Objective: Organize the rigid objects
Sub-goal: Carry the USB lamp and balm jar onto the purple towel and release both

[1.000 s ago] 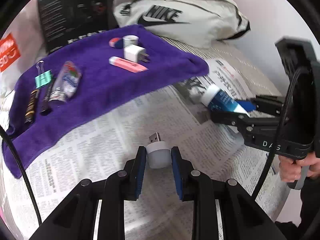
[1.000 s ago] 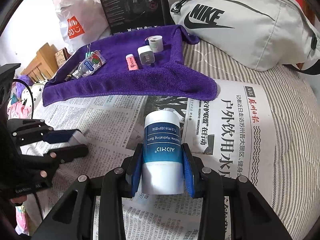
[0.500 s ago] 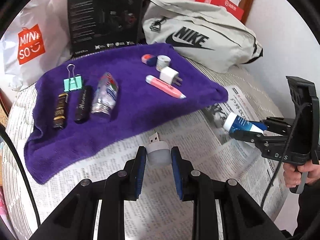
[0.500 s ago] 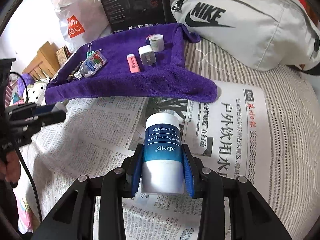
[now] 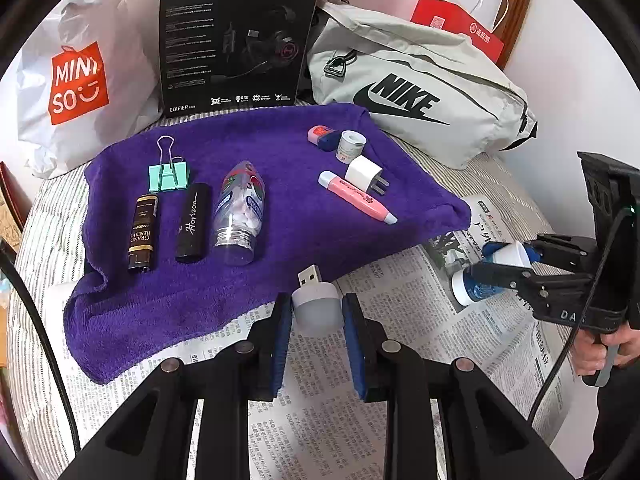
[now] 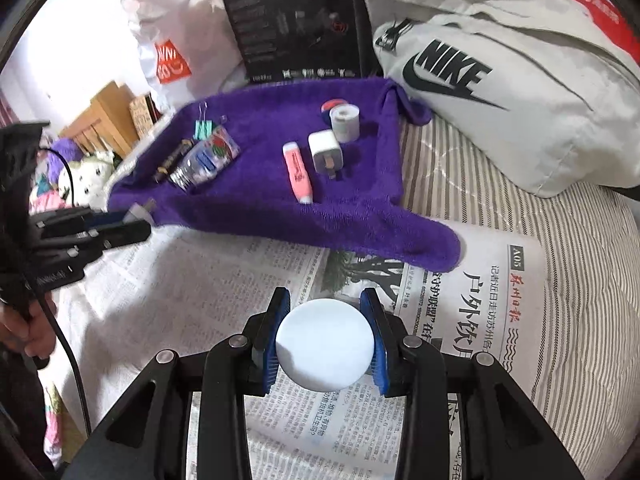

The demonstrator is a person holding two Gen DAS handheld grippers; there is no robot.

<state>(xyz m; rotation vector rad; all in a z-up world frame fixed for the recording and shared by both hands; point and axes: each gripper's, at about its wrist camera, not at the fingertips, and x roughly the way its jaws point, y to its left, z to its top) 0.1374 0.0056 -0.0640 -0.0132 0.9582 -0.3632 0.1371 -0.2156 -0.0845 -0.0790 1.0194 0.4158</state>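
Tools both carry something above the newspaper (image 5: pixel 400 280) spread on the bed (image 6: pixel 580 240). The left tool (image 5: pixel 316 312) is nearly closed, its blue pads pressing the sides of a small white USB light (image 5: pixel 316 306); the light sits right at the fingertips, its metal plug pointing forward toward the near edge of the purple towel (image 5: pixel 280 240). The right tool (image 6: pixel 326 344) is closed on a white-and-blue tube (image 6: pixel 326 344), pads against both sides; from its own camera only the round white end shows, filling the gap between the fingers. In the left view the same tube (image 5: pixel 476 284) hangs crosswise in that tool, clear of the paper, just off the towel's right corner.

On the towel lie a green clip (image 5: pixel 168 176), a gold-and-black lighter (image 5: pixel 142 234), a black tube marked Horizon (image 5: pixel 192 222), a clear bottle (image 5: pixel 240 212), a pink pen (image 5: pixel 356 196), a white charger (image 5: pixel 364 170), a tape roll (image 5: pixel 350 144) and an eraser (image 5: pixel 322 134). Behind it stand a black box (image 5: pixel 236 36), a Nike bag (image 5: pixel 412 92) and a Miniso bag (image 5: pixel 76 80).
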